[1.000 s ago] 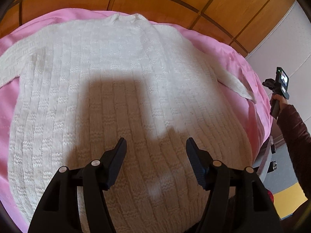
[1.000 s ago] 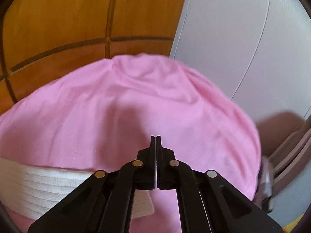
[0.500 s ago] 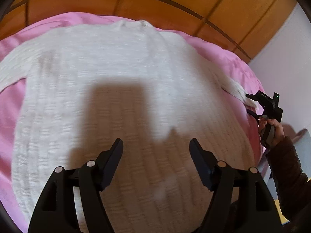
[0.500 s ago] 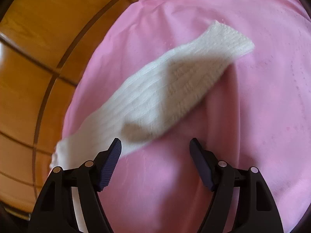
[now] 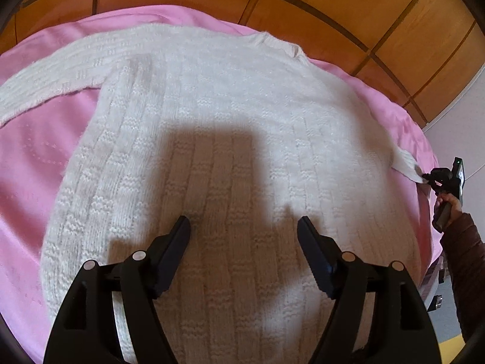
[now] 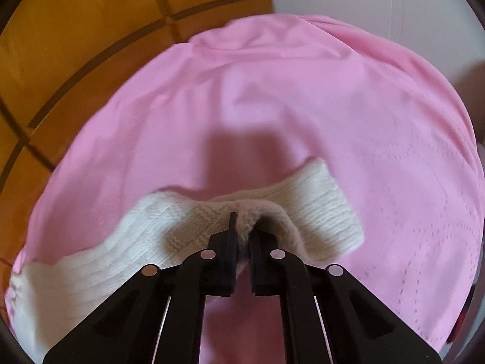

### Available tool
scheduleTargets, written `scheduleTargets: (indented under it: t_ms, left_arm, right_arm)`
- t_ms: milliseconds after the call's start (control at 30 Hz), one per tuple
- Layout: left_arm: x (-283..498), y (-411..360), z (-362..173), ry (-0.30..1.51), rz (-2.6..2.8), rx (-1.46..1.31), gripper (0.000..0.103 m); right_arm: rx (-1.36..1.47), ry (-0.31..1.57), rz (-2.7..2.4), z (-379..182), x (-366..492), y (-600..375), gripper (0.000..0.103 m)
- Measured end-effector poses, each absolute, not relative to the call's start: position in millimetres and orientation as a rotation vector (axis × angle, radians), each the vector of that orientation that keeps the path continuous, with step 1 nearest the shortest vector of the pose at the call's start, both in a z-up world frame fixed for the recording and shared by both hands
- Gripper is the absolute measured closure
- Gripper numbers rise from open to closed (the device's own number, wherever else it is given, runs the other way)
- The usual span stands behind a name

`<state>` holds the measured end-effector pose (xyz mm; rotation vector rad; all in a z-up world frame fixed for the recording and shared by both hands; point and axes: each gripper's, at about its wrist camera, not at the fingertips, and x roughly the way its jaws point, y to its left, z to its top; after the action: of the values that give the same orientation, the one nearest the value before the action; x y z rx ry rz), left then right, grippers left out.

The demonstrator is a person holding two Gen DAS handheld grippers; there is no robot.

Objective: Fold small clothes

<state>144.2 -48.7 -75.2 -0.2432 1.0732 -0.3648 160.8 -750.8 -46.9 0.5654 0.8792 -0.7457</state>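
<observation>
A pink sheet [image 6: 272, 97] lies beyond the right gripper [image 6: 242, 227], whose jaws have just been closing, pinching the sweater [image 5: 230, 157] sleeve [image 6: 318, 206]; the left gripper [image 5: 244, 227] gapes above the sweater's body.

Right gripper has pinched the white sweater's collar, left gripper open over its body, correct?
Not the collar: the right gripper has just closed on the sleeve of the white sweater, as the right wrist view shows. The left gripper is open over its body.

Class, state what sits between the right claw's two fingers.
A bunched fold of the white sweater's sleeve, pinched in the right claw; the right wrist view shows it.
</observation>
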Motion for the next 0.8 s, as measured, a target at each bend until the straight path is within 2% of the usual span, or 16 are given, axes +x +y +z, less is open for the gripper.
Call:
scheduleTargets:
  t_ms: [33, 100, 367, 467, 600, 667, 700, 733, 767, 800]
  left_arm:
    - [143.4, -47.1, -73.8, 1.070, -0.369, -0.255, 0.029]
    - [140.4, -43.2, -70.9, 1.062, -0.371, -0.260, 0.028]
    - [123.6, 8.2, -49.3, 0.968, -0.268, -0.323, 0.028]
    - [109.3, 34.9, -45.8, 0.950, -0.204, -0.334, 0.028]
    - [89.2, 63.8, -50.3, 0.965, -0.154, -0.352, 0.029]
    - [78.4, 73.1, -59.4, 0.991, -0.165, -0.381, 0.032]
    - [72.6, 79.2, -64.9, 1.007, -0.185, -0.397, 0.044]
    - [67.1, 79.8, -72.3, 1.038, -0.209, -0.406, 0.051]
    - [63.7, 79.2, -77.0, 1.057, -0.219, -0.399, 0.066]
    - [59.4, 78.6, -80.3, 1.065, -0.223, -0.383, 0.079]
  right_arm:
    - [0.561, 0.883, -0.719, -43.6, 159.2, -744.5, 0.059]
    - [0.574, 0.867, -0.673, -36.9, 153.0, -729.0, 0.023]
    - [0.654, 0.984, -0.168, -32.3, 114.2, -612.7, 0.023]
    - [0.649, 1.095, 0.039, -44.2, 102.7, -546.0, 0.029]
    - [0.624, 1.203, 0.155, -57.9, 78.8, -491.0, 0.042]
    - [0.600, 1.218, 0.163, -59.4, 67.2, -477.7, 0.044]
    - [0.598, 1.234, 0.177, -59.6, 61.5, -471.6, 0.058]
    - [0.587, 1.246, 0.182, -59.3, 57.8, -467.7, 0.073]
    - [0.556, 1.261, 0.185, -58.8, 54.3, -463.1, 0.081]
    - [0.530, 1.267, 0.180, -57.5, 52.1, -460.5, 0.096]
